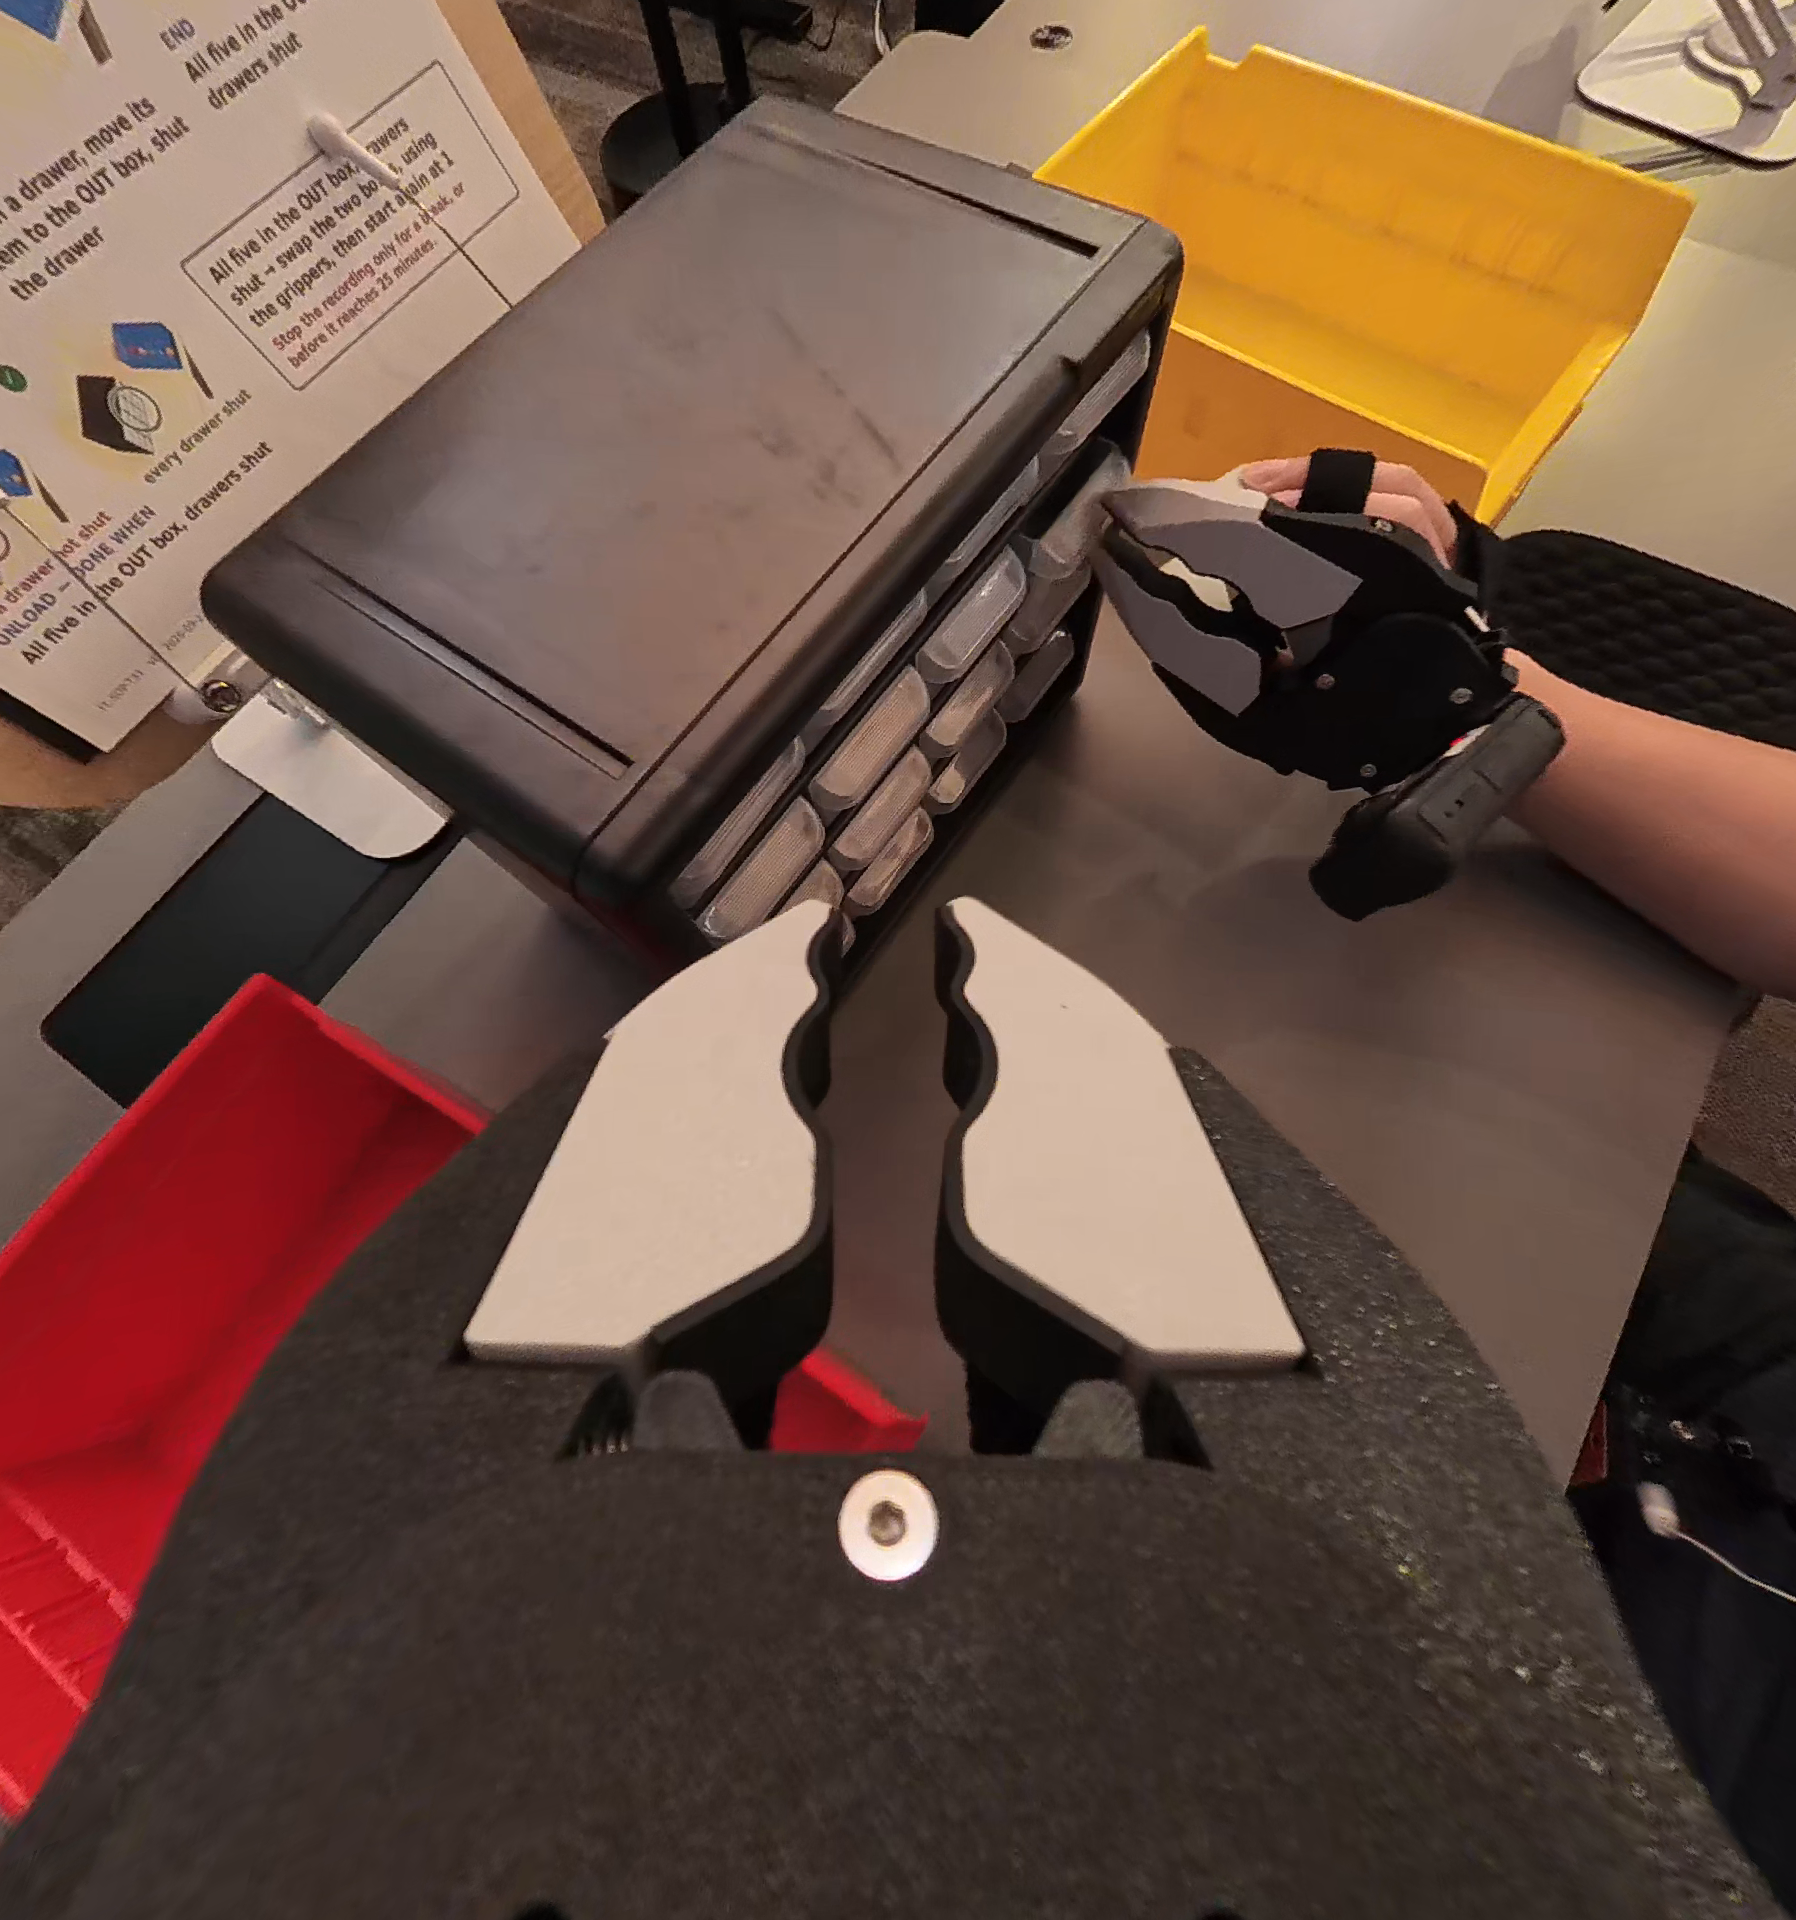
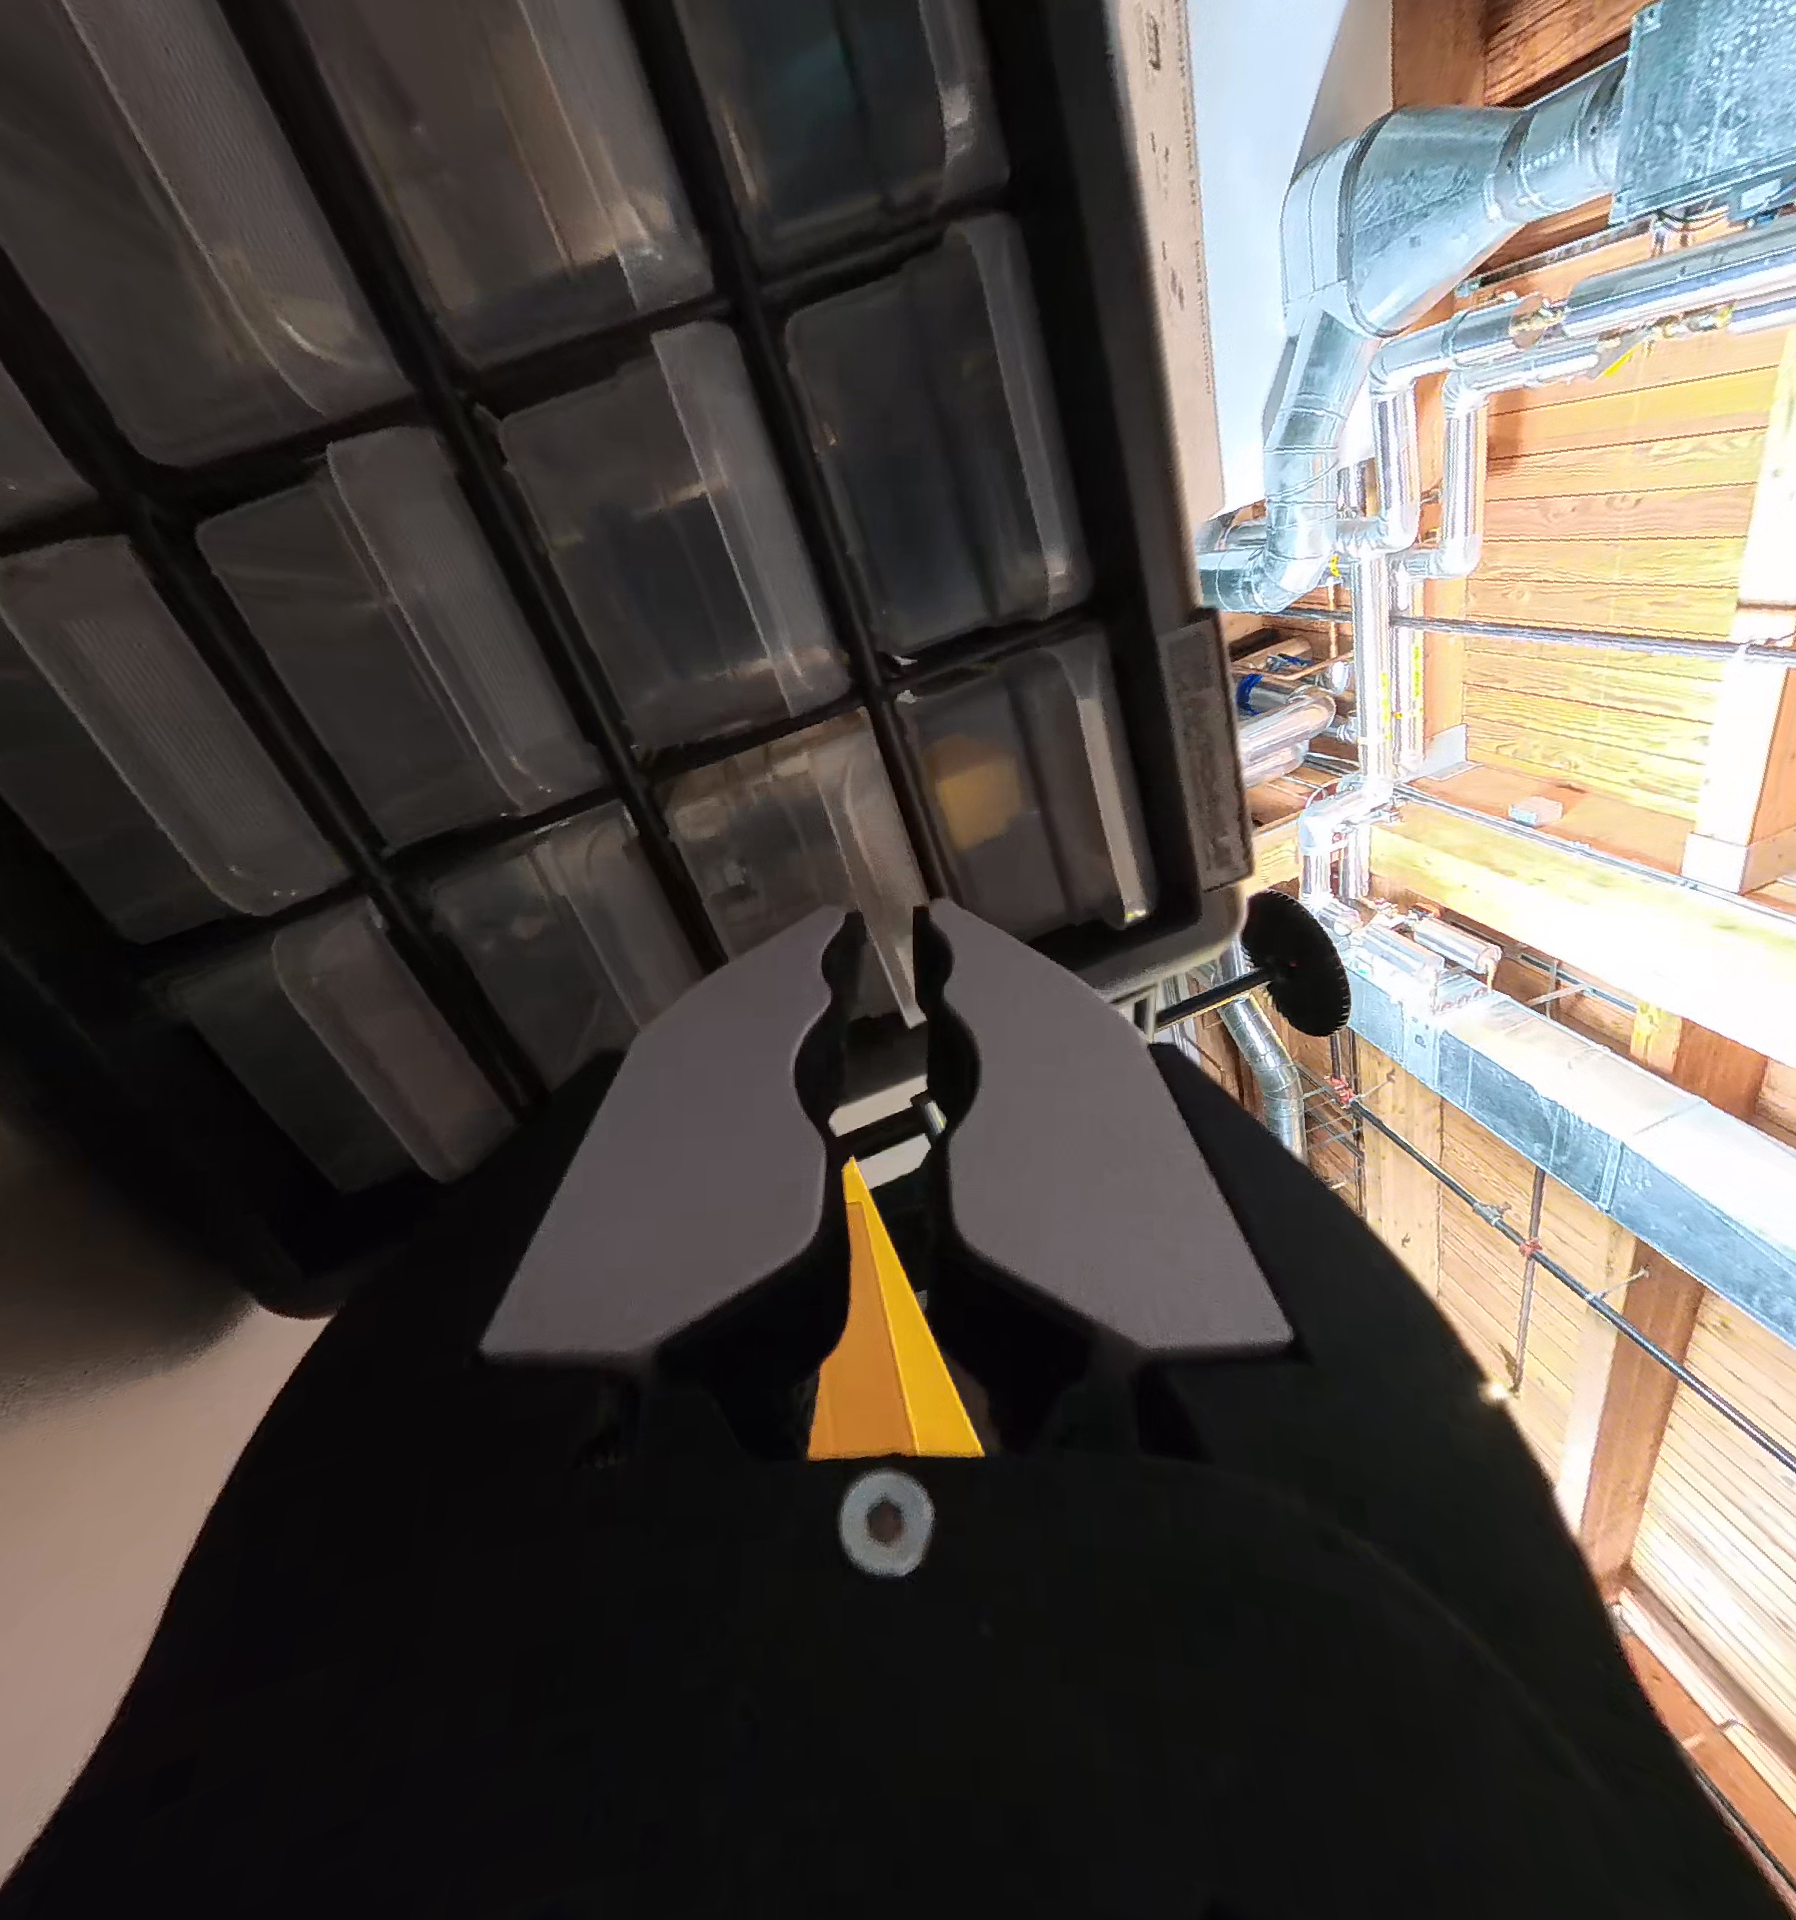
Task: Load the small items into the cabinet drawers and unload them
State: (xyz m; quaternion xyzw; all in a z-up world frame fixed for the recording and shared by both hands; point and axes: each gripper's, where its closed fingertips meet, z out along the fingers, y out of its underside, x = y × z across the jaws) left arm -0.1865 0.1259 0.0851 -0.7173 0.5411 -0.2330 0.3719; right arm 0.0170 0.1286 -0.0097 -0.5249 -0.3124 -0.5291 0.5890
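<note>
**Right gripper at a drawer handle, left gripper idle**

Nearest the left wrist camera, the left gripper point(image 1: 883, 935) hovers with jaws apart and nothing between them, over the grey table point(image 1: 1289, 1039), beside the red bin point(image 1: 198, 1195). Just beyond stands the black cabinet point(image 1: 665, 468) of clear drawers. At its far end, the right gripper point(image 2: 889, 930) pinches the thin handle lip of one clear drawer point(image 2: 800, 842), fingers nearly together around it. Behind sits the yellow bin point(image 1: 1393, 260). No small items show clearly.

Grey table point(image 1: 1237, 935), silver ducts point(image 2: 1393, 208) under a sunlit timber ceiling point(image 2: 1621, 499).
</note>
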